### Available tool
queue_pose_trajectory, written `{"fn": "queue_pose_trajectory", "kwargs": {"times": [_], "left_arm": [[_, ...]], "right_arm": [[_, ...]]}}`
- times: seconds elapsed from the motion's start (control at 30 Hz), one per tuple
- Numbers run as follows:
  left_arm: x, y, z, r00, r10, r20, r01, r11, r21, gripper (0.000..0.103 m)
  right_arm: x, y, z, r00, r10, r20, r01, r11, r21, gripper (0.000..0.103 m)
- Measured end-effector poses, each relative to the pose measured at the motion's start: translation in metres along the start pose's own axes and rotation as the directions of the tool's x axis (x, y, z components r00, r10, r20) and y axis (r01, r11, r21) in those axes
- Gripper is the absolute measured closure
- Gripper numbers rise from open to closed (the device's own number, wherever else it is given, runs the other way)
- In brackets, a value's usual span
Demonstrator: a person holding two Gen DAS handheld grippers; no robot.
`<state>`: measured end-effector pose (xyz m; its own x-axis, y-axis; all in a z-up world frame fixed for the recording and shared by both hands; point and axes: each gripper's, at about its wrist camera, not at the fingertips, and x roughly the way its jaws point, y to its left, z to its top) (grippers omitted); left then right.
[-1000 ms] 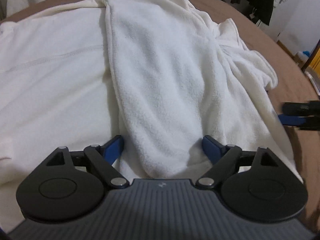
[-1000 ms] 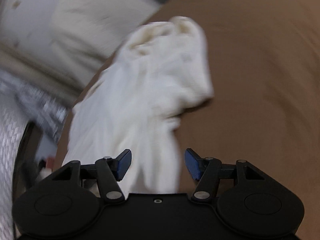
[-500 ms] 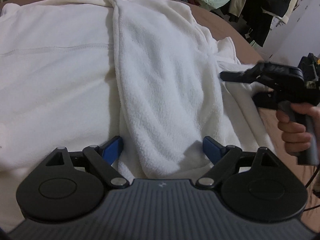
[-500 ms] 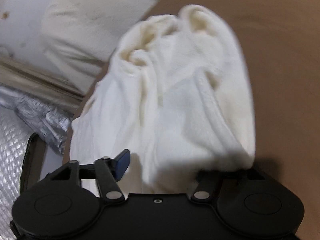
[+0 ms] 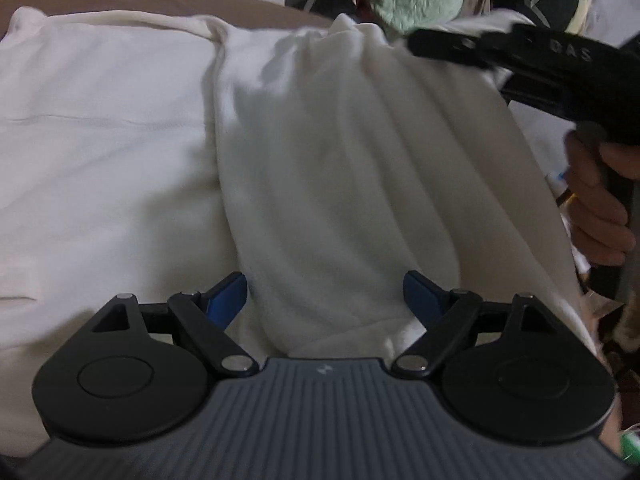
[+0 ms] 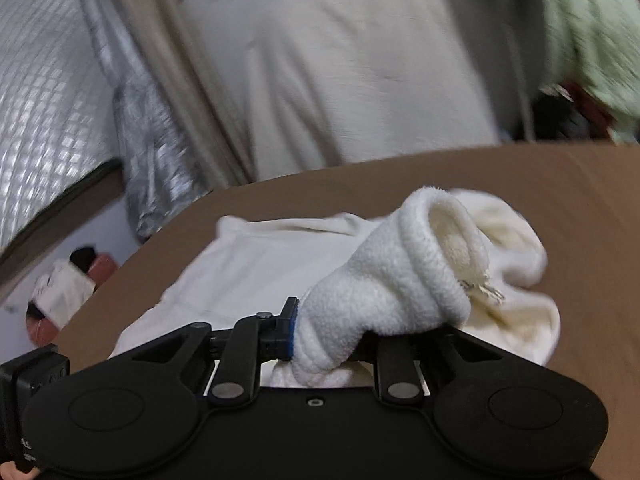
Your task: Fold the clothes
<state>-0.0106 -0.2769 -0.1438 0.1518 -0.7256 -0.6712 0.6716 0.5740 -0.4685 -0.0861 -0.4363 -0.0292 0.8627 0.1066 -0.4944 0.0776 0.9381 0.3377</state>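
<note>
brown bed (image 6: 560,184); right gripper (image 6: 332,334) pinches fleece sleeve (image 5: 340,184), lengthwise away; left gripper (image 5: 325,300) spread.

Both views are dim, with soft indoor light and no glare. Fisheye distortion bends the brown bed (image 6: 560,184) edge into an arc. The white fleece (image 5: 340,184) shows soft grey shadows in its folds. Motion blur smears the curtain (image 6: 360,64) and the green garment (image 6: 592,52); the cuff close to the camera stays sharp.

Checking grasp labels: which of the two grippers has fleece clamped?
The right gripper: its fingers are closed on the cuffed end of the white fleece garment. The left gripper is open, its blue fingers only straddling a fold.
</note>
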Motion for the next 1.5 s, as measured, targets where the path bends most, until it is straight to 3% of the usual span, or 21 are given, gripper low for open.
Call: {"fn": "queue_pose_trajectory", "kwargs": {"times": [0.13,0.23,0.33,0.43,0.53,0.57,0.63,0.7,0.73,0.77,0.87,1.0,1.1,1.13,1.23,1.33,1.5], "left_arm": [[-0.034,0.046,0.012,0.998,-0.035,0.055,0.043,0.987,-0.153,0.018],[-0.053,0.070,0.015,0.996,-0.024,0.091,0.041,0.981,-0.191,0.018],[-0.059,0.107,0.010,0.994,-0.040,0.099,0.068,0.952,-0.298,0.017],[-0.063,0.147,0.004,0.993,-0.059,0.105,0.098,0.904,-0.416,0.017],[-0.067,0.186,-0.002,0.991,-0.077,0.112,0.125,0.841,-0.527,0.017],[-0.066,0.196,-0.005,0.987,-0.097,0.130,0.154,0.808,-0.569,0.017],[-0.063,0.212,-0.013,0.969,-0.150,0.194,0.242,0.719,-0.652,0.017],[-0.060,0.225,-0.019,0.947,-0.194,0.257,0.321,0.626,-0.710,0.017],[-0.057,0.226,-0.021,0.935,-0.214,0.281,0.353,0.592,-0.725,0.017],[-0.054,0.226,-0.022,0.931,-0.220,0.290,0.364,0.577,-0.731,0.017],[-0.047,0.220,-0.021,0.938,-0.205,0.279,0.346,0.585,-0.733,0.017],[-0.042,0.215,-0.018,0.942,-0.197,0.273,0.337,0.576,-0.745,0.017],[-0.053,0.216,-0.017,0.949,-0.170,0.266,0.315,0.554,-0.771,0.017],[-0.057,0.214,-0.016,0.949,-0.172,0.266,0.316,0.558,-0.767,0.017],[-0.068,0.204,-0.014,0.940,-0.205,0.273,0.341,0.598,-0.725,0.014],[-0.080,0.195,-0.011,0.931,-0.238,0.278,0.366,0.635,-0.681,0.010],[-0.069,0.208,-0.025,0.964,-0.172,0.202,0.265,0.651,-0.711,0.010]], "right_arm": [[0.037,0.051,0.035,0.996,0.038,-0.079,-0.047,0.992,-0.119,0.080],[0.084,0.089,0.054,0.979,0.030,-0.201,-0.063,0.985,-0.161,0.080],[0.138,0.114,0.065,0.942,0.019,-0.336,-0.040,0.998,-0.057,0.079],[0.186,0.129,0.061,0.898,0.012,-0.439,-0.020,1.000,-0.012,0.072],[0.221,0.138,0.051,0.856,0.013,-0.517,-0.021,1.000,-0.011,0.066],[0.225,0.138,0.047,0.850,0.017,-0.526,-0.027,1.000,-0.011,0.066],[0.224,0.136,0.041,0.852,0.052,-0.521,-0.055,0.998,0.009,0.065],[0.212,0.131,0.037,0.866,0.145,-0.478,-0.125,0.989,0.074,0.065],[0.205,0.129,0.037,0.864,0.210,-0.458,-0.175,0.978,0.117,0.065],[0.195,0.128,0.038,0.863,0.260,-0.433,-0.220,0.965,0.139,0.065],[0.157,0.124,0.038,0.861,0.370,-0.350,-0.338,0.929,0.151,0.065],[0.103,0.107,0.028,0.879,0.399,-0.261,-0.374,0.917,0.142,0.062],[0.082,0.087,0.001,0.916,0.317,-0.247,-0.304,0.948,0.090,0.058],[0.079,0.079,-0.011,0.928,0.274,-0.253,-0.264,0.962,0.074,0.058],[0.070,0.061,-0.055,0.936,0.133,-0.327,-0.136,0.991,0.015,0.058],[0.056,0.050,-0.091,0.930,0.055,-0.364,-0.081,0.995,-0.058,0.058],[0.023,0.038,-0.120,0.958,0.057,-0.279,-0.078,0.995,-0.065,0.057]]}}
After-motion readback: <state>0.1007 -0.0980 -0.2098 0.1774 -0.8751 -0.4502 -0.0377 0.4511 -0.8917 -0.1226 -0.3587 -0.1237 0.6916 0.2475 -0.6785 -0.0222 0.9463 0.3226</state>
